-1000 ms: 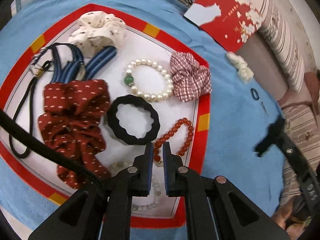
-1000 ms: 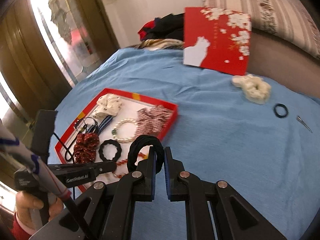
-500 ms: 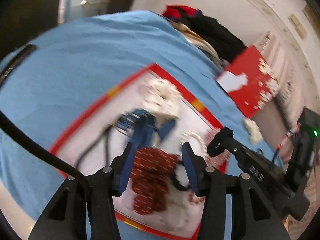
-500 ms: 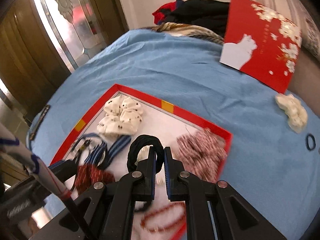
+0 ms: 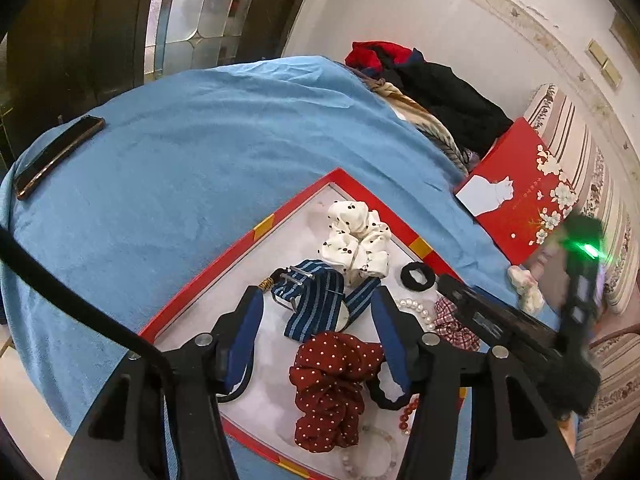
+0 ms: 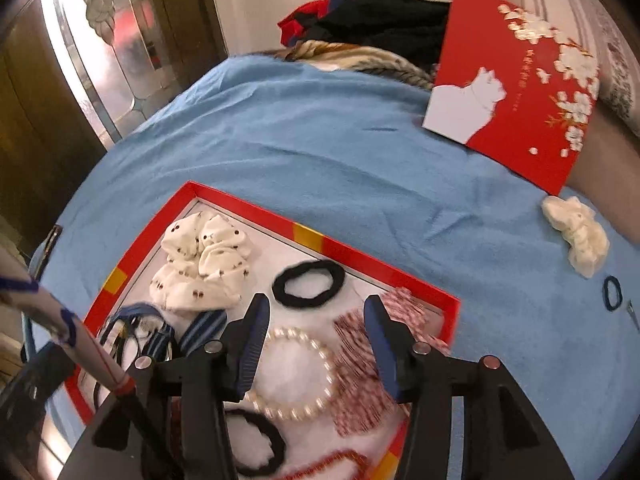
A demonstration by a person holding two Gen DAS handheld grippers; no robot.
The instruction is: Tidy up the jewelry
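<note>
A red-rimmed tray point(image 6: 352, 250) point(image 5: 280, 216) lies on a blue cloth. In it are a white dotted scrunchie point(image 6: 204, 264), a black hair tie point(image 6: 308, 282) point(image 5: 418, 277), a pearl bracelet point(image 6: 296, 372), a plaid scrunchie point(image 6: 360, 376), a striped band point(image 5: 316, 304) and a dark red scrunchie point(image 5: 332, 384). My right gripper point(image 6: 316, 332) is open and empty just above the pearl bracelet, with the black hair tie lying beyond its fingertips. My left gripper point(image 5: 318, 324) is open and empty above the striped band.
A red box lid point(image 6: 516, 80) leans at the back right. A cream scrunchie point(image 6: 576, 232) and a small dark ring point(image 6: 612, 292) lie on the cloth right of the tray. A phone point(image 5: 56, 152) lies far left. Clothes point(image 5: 432, 88) are piled at the back.
My right gripper carried the black hair tie over the tray, opened and let it go there. My left gripper rose from the tray, tilted up and opened wide.
</note>
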